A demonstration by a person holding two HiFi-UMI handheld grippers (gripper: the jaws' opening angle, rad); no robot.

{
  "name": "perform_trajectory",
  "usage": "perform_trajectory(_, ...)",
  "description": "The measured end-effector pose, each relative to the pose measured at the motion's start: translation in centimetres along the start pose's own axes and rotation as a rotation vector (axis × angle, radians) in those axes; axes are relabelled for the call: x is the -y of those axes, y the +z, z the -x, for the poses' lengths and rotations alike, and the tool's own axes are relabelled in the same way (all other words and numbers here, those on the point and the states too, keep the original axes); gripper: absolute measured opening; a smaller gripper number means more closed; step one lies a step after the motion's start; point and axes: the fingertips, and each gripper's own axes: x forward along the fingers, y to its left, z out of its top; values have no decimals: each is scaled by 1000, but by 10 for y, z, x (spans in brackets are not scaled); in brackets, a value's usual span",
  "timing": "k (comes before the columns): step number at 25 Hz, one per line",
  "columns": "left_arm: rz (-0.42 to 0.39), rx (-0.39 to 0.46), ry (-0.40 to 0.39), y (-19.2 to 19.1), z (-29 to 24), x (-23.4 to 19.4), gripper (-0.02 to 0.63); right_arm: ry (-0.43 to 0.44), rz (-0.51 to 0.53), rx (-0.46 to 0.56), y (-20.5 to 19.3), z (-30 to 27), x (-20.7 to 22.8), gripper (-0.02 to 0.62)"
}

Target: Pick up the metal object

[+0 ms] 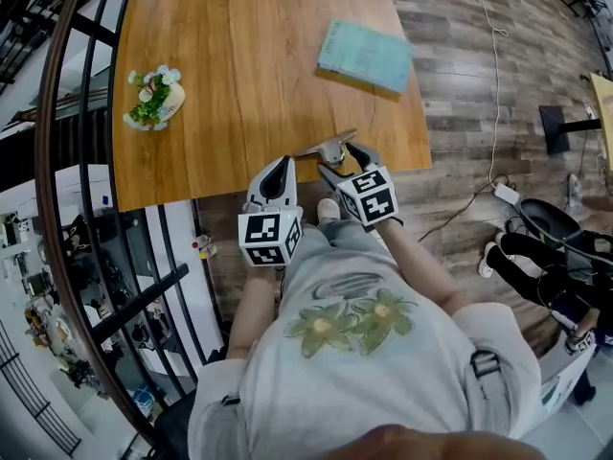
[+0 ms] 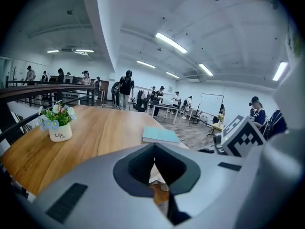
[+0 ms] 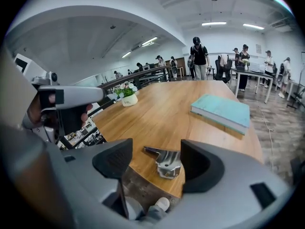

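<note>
- Reaching for the metal object (image 1: 327, 148) is the step going on now, I think. It has not been picked up yet.
- The metal object lies flat on the wooden surface (image 1: 239, 65), right at the near edge and a bit to the right.
- The right tongs (image 3: 155, 152) are spread wide. The shiny piece sits between the two sides, closer to the right one. No pad looks like it is pressing on it.
- From the head view, the right tongs (image 1: 342, 161) point down at the near edge, just at the metal piece.
- The left tongs (image 2: 154, 149) are pressed together with nothing in them. They wait just left of the right tongs, near the same edge.
- A teal book (image 1: 366, 56) lies far off to the right. A small white pot of flowers (image 1: 153, 99) stands far to the left. Both are well away from the metal piece.
- Next, I think the right tongs need to go a little lower, get both sides around the piece, squeeze it, and then lift. The piece is flat and at the edge, so it could slip off.
</note>
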Motion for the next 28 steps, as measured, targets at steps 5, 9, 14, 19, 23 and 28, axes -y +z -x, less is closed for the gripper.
perform_trajectory(5,15,-20,4,-10,-10,-4,14,-15,-30,-56,-16,-19,11,299)
perform_trajectory(9,14,-33,6,-12,-15,-6,14,-40,-80,-90,-26,-31,19,305)
perform_trajectory(14,9,-43,17,-12,-15,-7,14,-38,-128,-130,-42,-44,21,307)
perform_trajectory(19,12,-59,29,-15,-20,-11,14,-55,-151,-169,-54,-56,29,307)
perform_trajectory(23,13,-69,31,-18,-20,-11,14,-65,-160,-184,-62,-61,29,307)
perform_trajectory(28,6,-80,30,-19,-23,-8,14,-66,-173,-197,-65,-67,30,307)
